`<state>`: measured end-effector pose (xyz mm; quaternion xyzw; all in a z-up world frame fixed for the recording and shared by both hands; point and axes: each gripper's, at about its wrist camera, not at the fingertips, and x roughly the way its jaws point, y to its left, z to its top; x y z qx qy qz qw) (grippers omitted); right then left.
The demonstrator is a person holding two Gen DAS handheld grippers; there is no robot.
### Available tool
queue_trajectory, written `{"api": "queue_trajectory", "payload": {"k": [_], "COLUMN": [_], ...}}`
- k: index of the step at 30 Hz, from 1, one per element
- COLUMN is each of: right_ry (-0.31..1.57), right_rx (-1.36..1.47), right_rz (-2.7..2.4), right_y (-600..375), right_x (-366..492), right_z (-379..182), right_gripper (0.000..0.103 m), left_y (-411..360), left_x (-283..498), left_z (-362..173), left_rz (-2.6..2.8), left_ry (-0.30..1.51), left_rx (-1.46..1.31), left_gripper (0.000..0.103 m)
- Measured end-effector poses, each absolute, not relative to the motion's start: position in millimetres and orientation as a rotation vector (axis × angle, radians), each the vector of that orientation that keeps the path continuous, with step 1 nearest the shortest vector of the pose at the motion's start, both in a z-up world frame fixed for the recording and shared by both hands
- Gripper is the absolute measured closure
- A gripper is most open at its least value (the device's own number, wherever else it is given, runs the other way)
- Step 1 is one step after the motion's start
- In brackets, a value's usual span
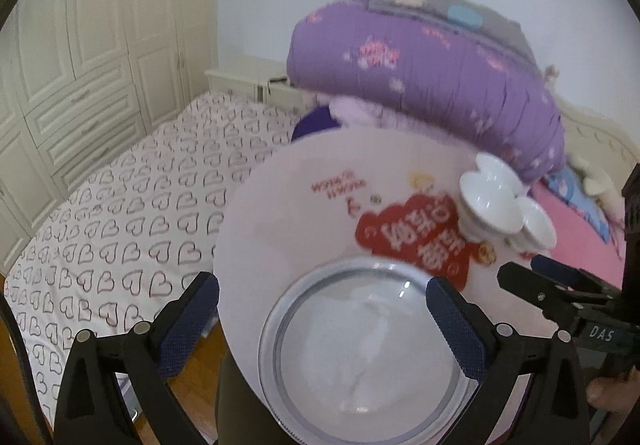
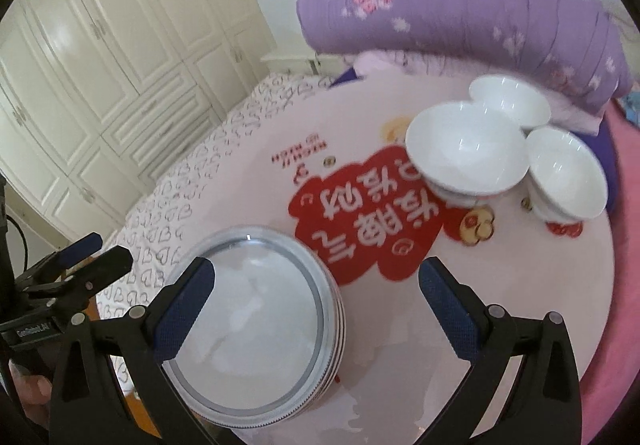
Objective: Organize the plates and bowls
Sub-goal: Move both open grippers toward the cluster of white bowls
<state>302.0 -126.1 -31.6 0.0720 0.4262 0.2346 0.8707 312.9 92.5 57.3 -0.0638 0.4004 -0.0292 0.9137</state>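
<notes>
A round pale pink tabletop (image 2: 248, 181) with a red printed motif (image 2: 360, 209) is shown. A stack of silver-rimmed plates (image 2: 256, 325) is carried near its edge; three white bowls (image 2: 466, 147), clustered together, stand well apart from it.

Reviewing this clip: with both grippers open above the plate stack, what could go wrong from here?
1. The plate stack sits at the round table's edge; a nudge might tip it off.
2. The three white bowls crowd together, so picking one may knock its neighbours.
</notes>
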Motion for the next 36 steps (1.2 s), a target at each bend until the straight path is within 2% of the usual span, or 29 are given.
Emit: {"api": "queue_trajectory", "payload": {"k": [9,17,28,36], "right_ry": [0.781,0.715,0.745,0.785], "right_rx": [0.142,0.142,0.201,0.197], "right_rz": [0.444,0.332,0.159,0.175], "right_y": [-146,-197,-292,-304], "right_x": [302,309,333,352], "right_z": [1,16,-4,-16], "right_gripper": [0.000,0.000,0.000,0.000], "left_y": [83,61,-1,-40], "left_x": [297,311,384,437], "left_z": [87,86,60,38], "left_rz": [-0.074,-0.128,-0.224,-0.270], "left_ry": [0.717,0.701,0.765,0.828], "left_rx": [-0.155,-0.159,-0.118,-0.102], "left_gripper": [0.001,0.001,0.001,0.001]}}
